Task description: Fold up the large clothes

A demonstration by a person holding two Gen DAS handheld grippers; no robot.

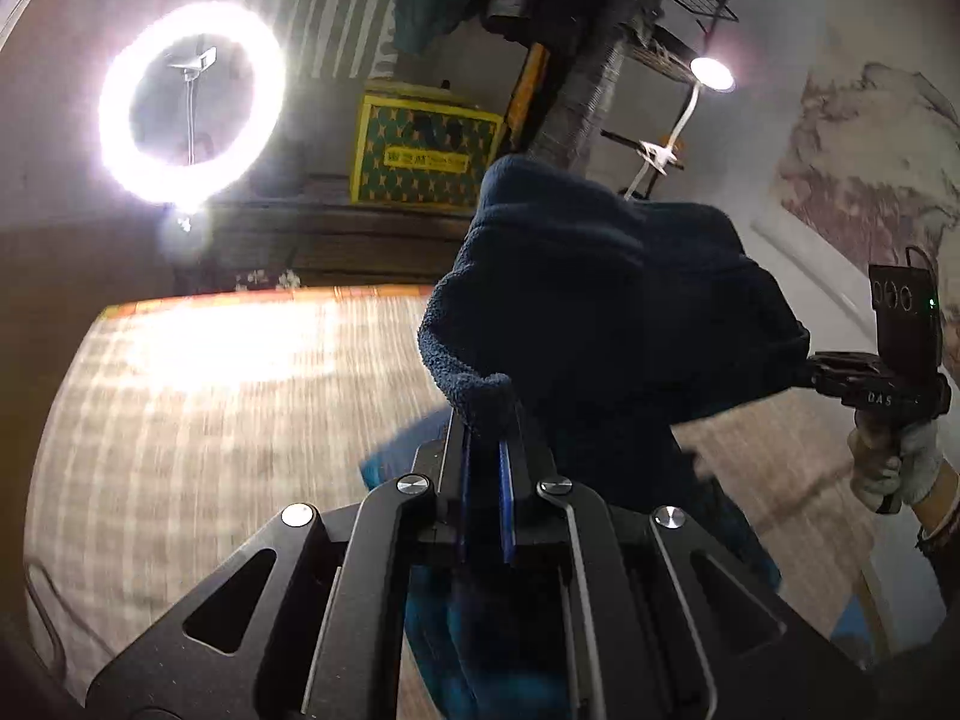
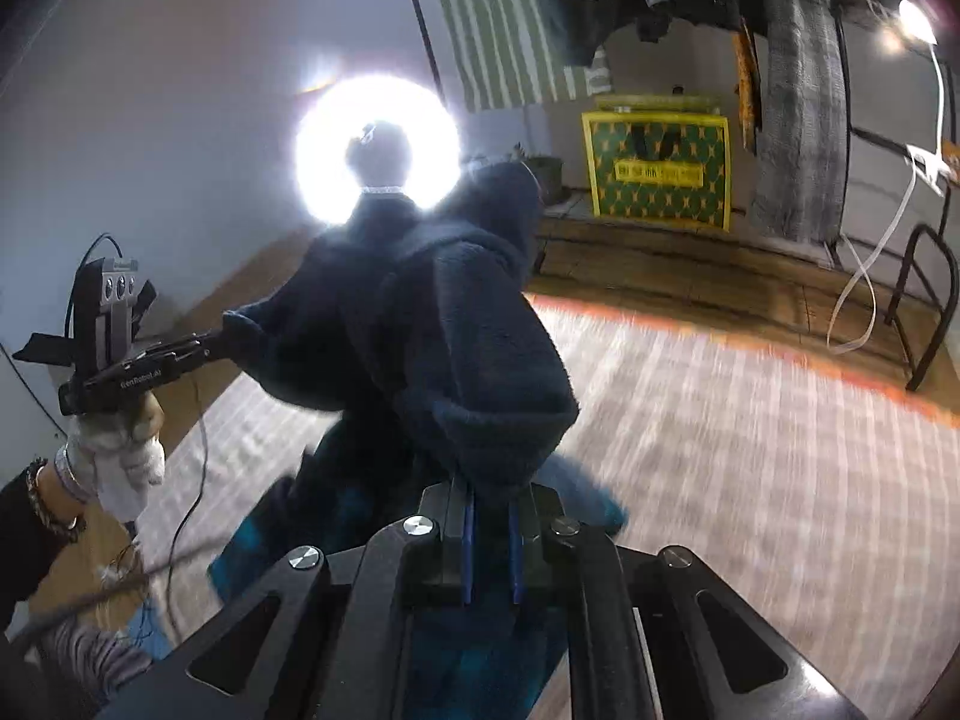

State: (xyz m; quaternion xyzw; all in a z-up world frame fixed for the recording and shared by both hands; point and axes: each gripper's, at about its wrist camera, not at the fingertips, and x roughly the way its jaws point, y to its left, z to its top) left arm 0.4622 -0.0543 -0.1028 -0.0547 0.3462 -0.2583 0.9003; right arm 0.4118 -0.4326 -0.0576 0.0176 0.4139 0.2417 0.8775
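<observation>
Both grippers up off the bed, each pinching the same dark blue fleece garment (image 1: 600,312). Left gripper (image 1: 486,420) has its jaws pressed together on a fleece edge; right gripper (image 2: 489,492) likewise clamped on another bunch of it. Garment hangs bunched between them above the checked bedcover (image 1: 198,396), lower part trailing down toward the bed. Gloved hands (image 2: 120,450) grip the handles. Ring light (image 1: 192,102) glaring behind, green-yellow box (image 1: 420,150) by the wall.
</observation>
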